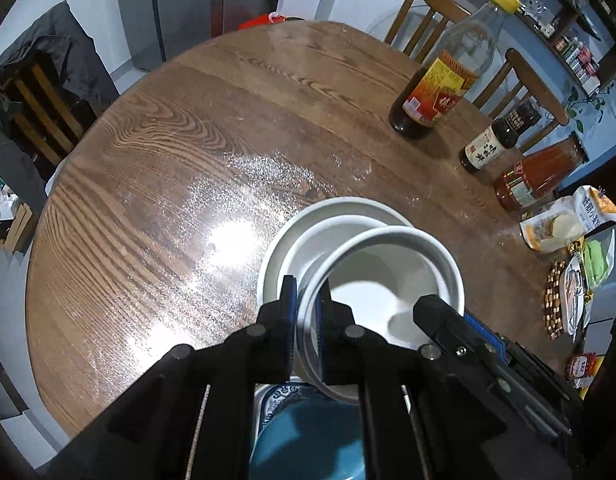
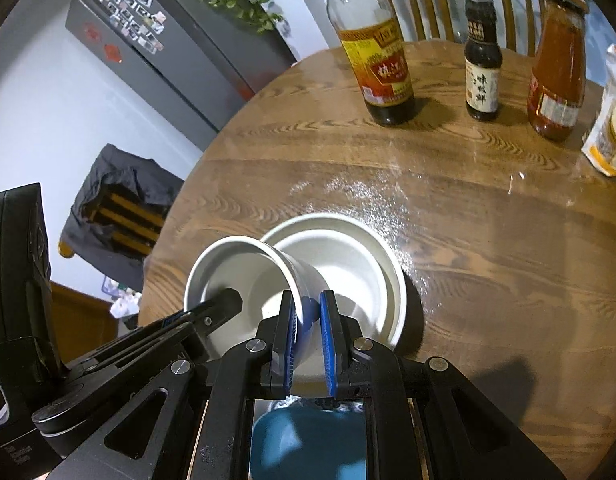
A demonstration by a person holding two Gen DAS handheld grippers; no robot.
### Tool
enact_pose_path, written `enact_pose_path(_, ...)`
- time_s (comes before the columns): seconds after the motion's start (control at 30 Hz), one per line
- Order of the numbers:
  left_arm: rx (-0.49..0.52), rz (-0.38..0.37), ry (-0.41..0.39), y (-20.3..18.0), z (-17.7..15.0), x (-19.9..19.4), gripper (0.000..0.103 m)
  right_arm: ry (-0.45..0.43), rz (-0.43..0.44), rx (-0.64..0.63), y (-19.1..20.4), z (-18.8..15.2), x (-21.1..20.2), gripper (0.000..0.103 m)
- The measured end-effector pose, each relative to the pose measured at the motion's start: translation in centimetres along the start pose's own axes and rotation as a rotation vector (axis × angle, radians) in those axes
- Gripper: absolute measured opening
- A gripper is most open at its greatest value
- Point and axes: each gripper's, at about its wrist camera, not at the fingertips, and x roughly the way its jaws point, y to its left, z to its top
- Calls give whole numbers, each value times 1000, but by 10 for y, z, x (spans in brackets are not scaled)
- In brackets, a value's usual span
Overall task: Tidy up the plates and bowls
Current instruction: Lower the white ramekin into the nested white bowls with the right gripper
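Left wrist view: left gripper (image 1: 306,320) nearly closed, its fingers (image 1: 288,312) pinching the near rim of a white bowl (image 1: 388,276), one finger outside the wall, the other inside. Bowl tilted, raised over a larger white bowl (image 1: 308,224) resting on the round wooden bench (image 1: 168,160); contact between the two bowls not clear. Right gripper (image 1: 440,316) reaching in from the right onto the same bowl's opposite rim. Below the fingers, a teal bowl (image 1: 308,440) on a blue-patterned plate (image 1: 276,396). Farther back on the bench, a tall vinegar bottle (image 1: 436,92), a small dark bottle (image 1: 492,148) and a red sauce bottle (image 1: 536,176), with a flour bag (image 1: 568,220) beside them. Right wrist view: right gripper (image 2: 308,320) likewise almost shut, blue-padded fingers (image 2: 328,328) clamped on the white bowl (image 2: 236,280) at its wall, bowl leaning left above the larger white bowl (image 2: 348,264). Left gripper (image 2: 224,300) entering from the left, tip inside the held bowl at its rim. Teal bowl (image 2: 308,440) visible under the fingers.
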Motion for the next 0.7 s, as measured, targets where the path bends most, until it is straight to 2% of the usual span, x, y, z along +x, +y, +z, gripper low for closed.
enact_pose_path(0.7,27,5,41,-2,-4,21,8,40,-15,29,-7,-5,14,14)
